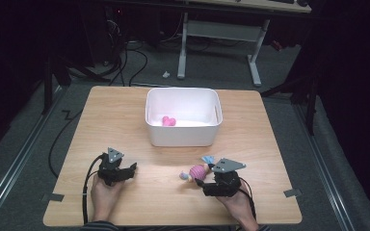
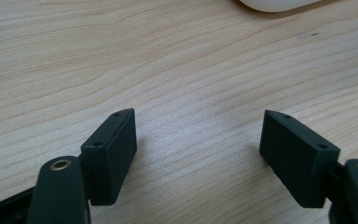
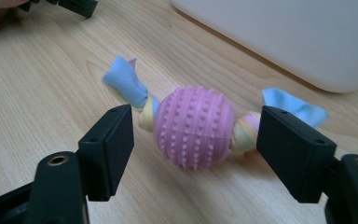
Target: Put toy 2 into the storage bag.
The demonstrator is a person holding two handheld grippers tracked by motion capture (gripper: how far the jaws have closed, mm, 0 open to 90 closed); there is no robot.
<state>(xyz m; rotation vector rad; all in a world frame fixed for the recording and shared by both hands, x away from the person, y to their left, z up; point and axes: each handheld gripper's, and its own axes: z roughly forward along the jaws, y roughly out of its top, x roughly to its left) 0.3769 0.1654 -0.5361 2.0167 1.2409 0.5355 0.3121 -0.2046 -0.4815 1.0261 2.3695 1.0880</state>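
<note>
A pink knobbly ball toy [image 1: 197,171] with blue and yellow cloth ends lies on the wooden table [image 1: 125,110], in front of a white bin [image 1: 183,134]. My right gripper [image 1: 201,182] points at it from the near side. In the right gripper view the toy [image 3: 196,126] sits between the jaws, and my right gripper [image 3: 196,140] is open, its pads clear of the ball on both sides. My left gripper [image 1: 133,169] rests low at the front left. It stands open [image 2: 198,140] over bare wood with nothing between its jaws.
A small pink object [image 1: 168,121] lies inside the bin. The bin's wall [image 3: 284,37] rises just behind the toy, and its corner [image 2: 279,3] shows ahead of the left gripper. Dark floor, cables and a desk frame [image 1: 253,57] lie beyond the table.
</note>
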